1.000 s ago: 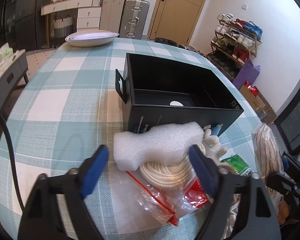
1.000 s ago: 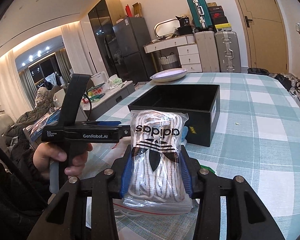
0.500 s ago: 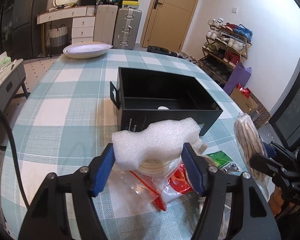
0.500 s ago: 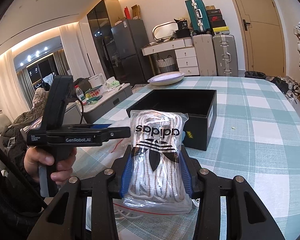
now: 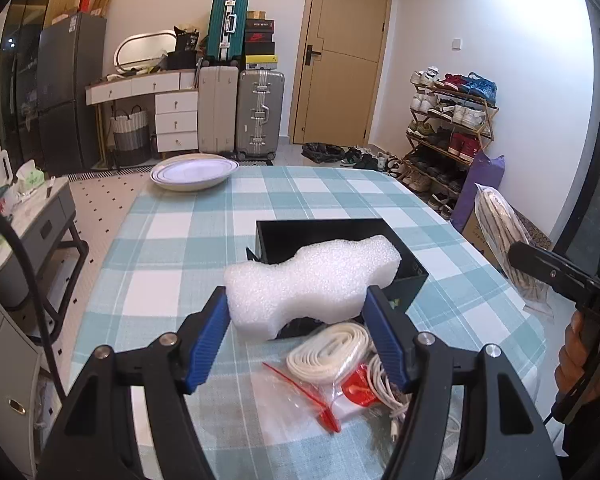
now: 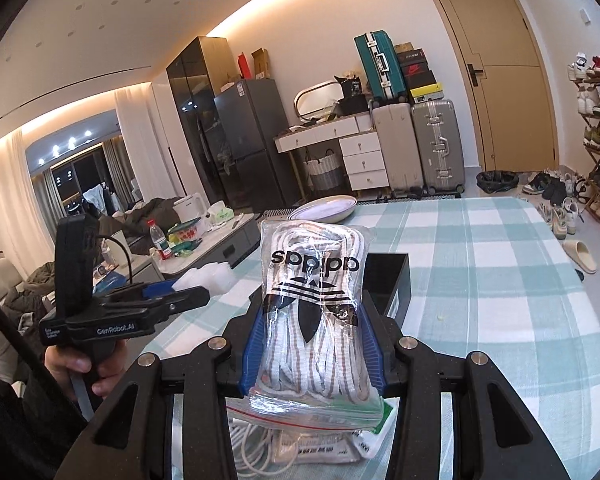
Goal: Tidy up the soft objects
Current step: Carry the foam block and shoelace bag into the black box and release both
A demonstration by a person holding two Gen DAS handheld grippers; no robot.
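My left gripper (image 5: 298, 320) is shut on a white foam block (image 5: 312, 280) and holds it in the air in front of the open black box (image 5: 410, 268). My right gripper (image 6: 312, 340) is shut on a clear bag of white shoelaces (image 6: 314, 304) with a black logo, held above the table. That bag also shows in the left wrist view (image 5: 504, 236), at the right. The black box (image 6: 396, 284) lies behind it. On the table below the foam lie a coil of white laces (image 5: 332, 348) and a clear bag with a red strip (image 5: 320, 400).
A checked teal tablecloth (image 5: 172, 252) covers the table. A white plate (image 5: 194, 170) sits at its far end. More bags and white cords (image 6: 260, 452) lie under my right gripper. Suitcases, a shoe rack (image 5: 448, 128) and a side table (image 5: 28, 216) stand around.
My left gripper closed on the foam block and lifted it off the pile, uncovering the coil of laces. My right gripper rose a little with the lace bag.
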